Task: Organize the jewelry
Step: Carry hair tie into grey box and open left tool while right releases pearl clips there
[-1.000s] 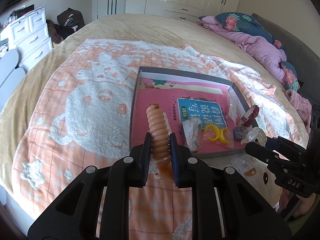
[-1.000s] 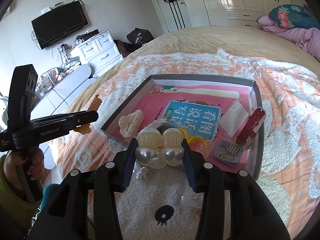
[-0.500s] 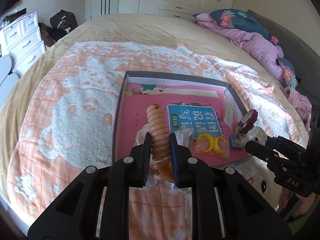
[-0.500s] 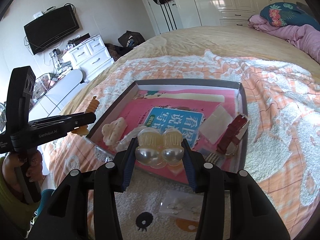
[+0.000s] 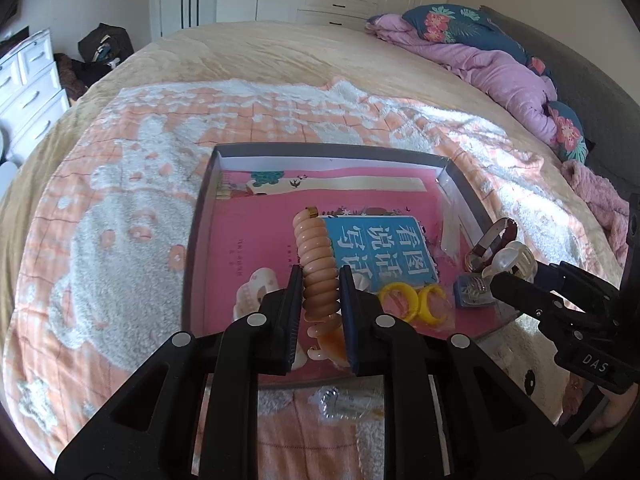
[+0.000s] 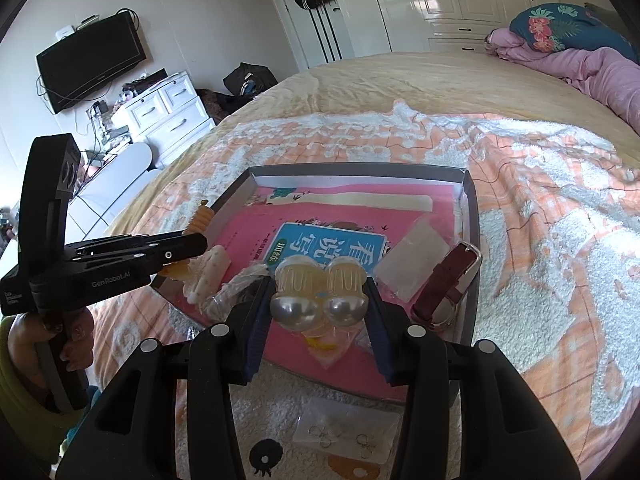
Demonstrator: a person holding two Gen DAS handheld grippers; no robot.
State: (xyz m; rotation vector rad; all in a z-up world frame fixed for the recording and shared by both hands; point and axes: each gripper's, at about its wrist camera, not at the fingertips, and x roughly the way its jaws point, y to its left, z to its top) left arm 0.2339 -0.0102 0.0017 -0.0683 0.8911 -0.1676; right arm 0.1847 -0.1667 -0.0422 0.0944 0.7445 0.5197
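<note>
left tongs [image 6: 196,246]: "GenRobot.AI" | right tongs [image 5: 504,280]: "DAS"

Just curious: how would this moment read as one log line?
left tongs: shut on coil hair tie | right tongs: shut on pearl clip | both over tray

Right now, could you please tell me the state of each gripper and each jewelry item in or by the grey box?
left gripper: shut on the peach spiral hair tie.
right gripper: shut on the clear pearl-tipped hair claw.
grey shallow box: open, on the blanket.
maroon strap watch: lying in the box, against its right wall.
yellow rings: bagged, in the box.
bagged small earrings: outside the box.
</note>
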